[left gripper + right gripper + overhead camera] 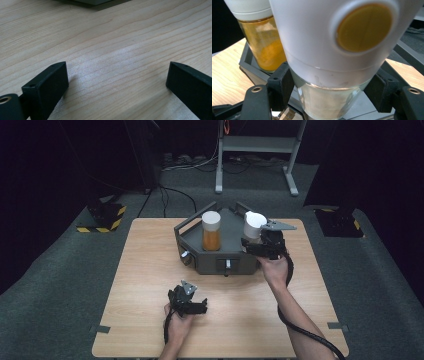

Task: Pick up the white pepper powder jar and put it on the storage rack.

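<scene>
Here, nearest the person, the left claw (194,306) rests low over the wooden tabletop (150,270), held in the left hand (178,322) near the front edge. In the left gripper view its two black jaws stand wide apart with nothing but bare wood grain between them, so this claw is open and holds nothing

Farther in, the right hand (274,269) reaches forward with the right claw (252,241) to the right side of a dark grey tray (210,260) that sits at the middle of the tabletop, toward its far edge. This claw is clamped on a glass jar (329,100) with a tall white lid (317,42); in the right gripper view the jaws press the jar's clear sides just below the lid, and the jar leans toward the camera, showing a round orange disc (364,27) on the lid's top. The jar's contents look pale. In the high view the jar tilts over the tray's right part

Just beside it, to the left in the tray, a second jar (211,231) stands upright, filled with orange contents and capped in white

Beyond the tabletop lie dark carpet and the legs of a grey metal stand (257,145)
</scene>
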The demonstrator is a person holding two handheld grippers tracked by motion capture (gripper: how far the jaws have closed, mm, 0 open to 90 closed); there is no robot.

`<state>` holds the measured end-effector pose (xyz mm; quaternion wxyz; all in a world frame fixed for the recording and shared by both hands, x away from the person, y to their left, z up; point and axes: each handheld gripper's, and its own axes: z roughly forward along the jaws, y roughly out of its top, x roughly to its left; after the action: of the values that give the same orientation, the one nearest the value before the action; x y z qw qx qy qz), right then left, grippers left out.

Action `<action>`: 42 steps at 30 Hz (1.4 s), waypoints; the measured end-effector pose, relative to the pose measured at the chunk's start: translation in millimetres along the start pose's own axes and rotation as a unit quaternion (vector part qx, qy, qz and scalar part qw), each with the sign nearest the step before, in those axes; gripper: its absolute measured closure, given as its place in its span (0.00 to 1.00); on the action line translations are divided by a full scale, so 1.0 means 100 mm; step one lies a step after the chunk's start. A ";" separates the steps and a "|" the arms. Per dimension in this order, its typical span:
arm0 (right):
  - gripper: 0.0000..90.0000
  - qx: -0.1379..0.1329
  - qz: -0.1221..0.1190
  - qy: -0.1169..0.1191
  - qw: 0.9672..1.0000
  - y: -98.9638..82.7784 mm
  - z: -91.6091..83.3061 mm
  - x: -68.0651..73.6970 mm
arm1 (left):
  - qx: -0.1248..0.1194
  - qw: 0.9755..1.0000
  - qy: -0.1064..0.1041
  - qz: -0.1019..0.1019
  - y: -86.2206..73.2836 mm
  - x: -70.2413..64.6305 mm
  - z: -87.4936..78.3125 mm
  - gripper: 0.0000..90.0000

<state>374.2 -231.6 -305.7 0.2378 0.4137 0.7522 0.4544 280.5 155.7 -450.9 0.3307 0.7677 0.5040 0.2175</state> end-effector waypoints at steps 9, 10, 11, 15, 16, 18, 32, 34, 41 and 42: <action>0.34 0.007 0.003 -0.008 1.000 0.01 0.11 0.01 | 0.000 1.000 0.000 0.000 0.00 0.00 0.00 0.05; 0.34 0.008 0.000 -0.009 1.000 0.02 0.12 0.02 | 0.000 1.000 0.000 0.000 0.00 0.00 0.00 0.05; 0.34 0.008 -0.003 -0.010 1.000 0.02 0.13 0.03 | 0.000 1.000 0.000 0.000 0.00 0.00 0.00 0.05; 0.34 0.010 -0.009 -0.013 1.000 0.03 0.17 0.05 | 0.001 1.000 0.000 0.001 0.01 0.00 0.00 0.04; 0.34 0.010 -0.010 -0.015 1.000 0.03 0.18 0.05 | 0.001 1.000 0.000 0.001 0.01 0.00 0.00 0.04; 0.34 0.011 -0.008 -0.016 1.000 0.03 0.21 0.04 | 0.001 1.000 0.000 0.001 0.01 0.00 0.00 0.04; 0.34 0.021 -0.015 -0.018 1.000 0.02 0.29 0.01 | 0.002 1.000 -0.003 0.001 0.01 0.01 0.00 0.04; 0.34 0.021 -0.015 -0.018 1.000 0.02 0.30 0.01 | 0.002 1.000 -0.003 0.001 0.01 0.01 0.01 0.04; 0.34 0.023 -0.011 -0.013 1.000 0.00 0.33 -0.01 | 0.002 1.000 -0.003 0.002 0.01 0.01 0.01 0.04; 0.34 0.023 -0.011 -0.012 1.000 0.00 0.33 -0.01 | 0.002 1.000 -0.003 0.002 0.01 0.01 0.01 0.04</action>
<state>399.3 -216.4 -321.6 0.2426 0.4166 0.7637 0.4295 282.0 156.3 -450.5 0.3303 0.7699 0.5021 0.2147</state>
